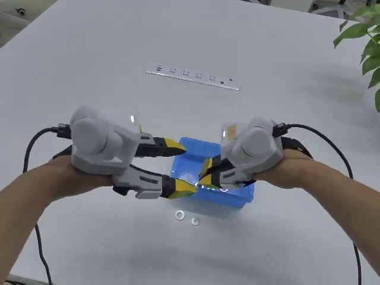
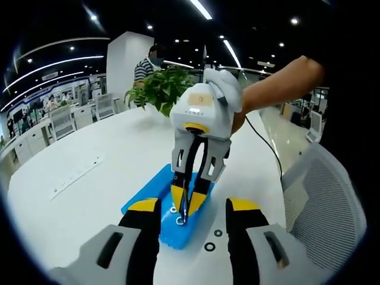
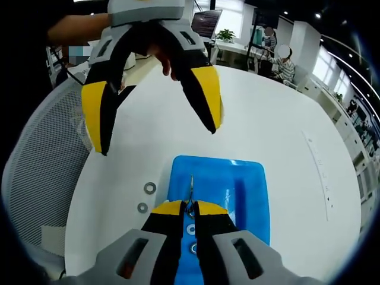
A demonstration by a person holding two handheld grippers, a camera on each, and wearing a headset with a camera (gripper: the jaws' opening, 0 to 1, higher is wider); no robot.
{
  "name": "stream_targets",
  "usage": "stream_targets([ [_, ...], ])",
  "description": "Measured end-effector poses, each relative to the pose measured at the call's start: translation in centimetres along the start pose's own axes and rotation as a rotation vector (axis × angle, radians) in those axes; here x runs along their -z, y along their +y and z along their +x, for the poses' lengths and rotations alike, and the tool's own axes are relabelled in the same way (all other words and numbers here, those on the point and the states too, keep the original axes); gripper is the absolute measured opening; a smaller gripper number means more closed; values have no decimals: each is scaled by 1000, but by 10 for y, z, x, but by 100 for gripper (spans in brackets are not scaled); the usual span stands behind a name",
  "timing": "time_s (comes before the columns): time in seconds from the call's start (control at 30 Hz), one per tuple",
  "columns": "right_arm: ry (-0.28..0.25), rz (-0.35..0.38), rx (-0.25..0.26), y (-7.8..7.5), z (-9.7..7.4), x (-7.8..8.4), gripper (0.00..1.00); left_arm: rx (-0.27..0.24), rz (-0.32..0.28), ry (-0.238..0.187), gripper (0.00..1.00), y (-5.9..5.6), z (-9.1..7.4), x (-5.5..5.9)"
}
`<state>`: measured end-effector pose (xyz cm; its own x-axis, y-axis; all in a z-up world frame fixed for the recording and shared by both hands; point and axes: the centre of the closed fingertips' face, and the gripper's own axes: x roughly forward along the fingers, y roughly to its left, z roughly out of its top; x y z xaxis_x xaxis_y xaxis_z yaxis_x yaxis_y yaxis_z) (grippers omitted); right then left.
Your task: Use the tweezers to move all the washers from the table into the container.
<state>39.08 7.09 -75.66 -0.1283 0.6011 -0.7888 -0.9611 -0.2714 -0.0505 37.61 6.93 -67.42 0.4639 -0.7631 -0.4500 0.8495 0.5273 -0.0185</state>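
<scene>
Count: two grippers, one per hand; one container; one pair of tweezers; two washers lying loose on the table [image 1: 89,53], one [image 1: 179,215] just beside the other [image 1: 195,221]; two more pale rings [image 3: 190,229] inside the container, seen in the right gripper view.

Container [image 3: 246,196]: shallow blue rectangular tray with rounded corners, sitting between the grippers; the loose washers are near its front wall on the person's side.

Washers: small flat silvery rings with open centres.

Left gripper [image 1: 183,166]: yellow-tipped jaws spread wide, holding nothing, raised at the container's left side.

Right gripper [image 3: 190,208]: jaws drawn narrow and clamped on the tweezers [image 3: 191,189]; thin metal tips point down into the container, close to a ring on its floor; cannot tell whether they grip it.

Also on the table: one white power strip [image 1: 193,77], well apart; plant [image 1: 363,41] at the far right edge.

Writing: tan label [image 2: 200,102] on the right gripper's housing, text too small to read.
</scene>
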Motion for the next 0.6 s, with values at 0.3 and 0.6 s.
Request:
stream_targets([
  [0.3, 6, -2, -3, 0, 1, 2, 7, 20, 81, 27, 26, 8, 14, -8],
  [0.6, 11, -14, -10, 0, 1, 2, 8, 59, 123, 57, 15, 5, 28, -4],
])
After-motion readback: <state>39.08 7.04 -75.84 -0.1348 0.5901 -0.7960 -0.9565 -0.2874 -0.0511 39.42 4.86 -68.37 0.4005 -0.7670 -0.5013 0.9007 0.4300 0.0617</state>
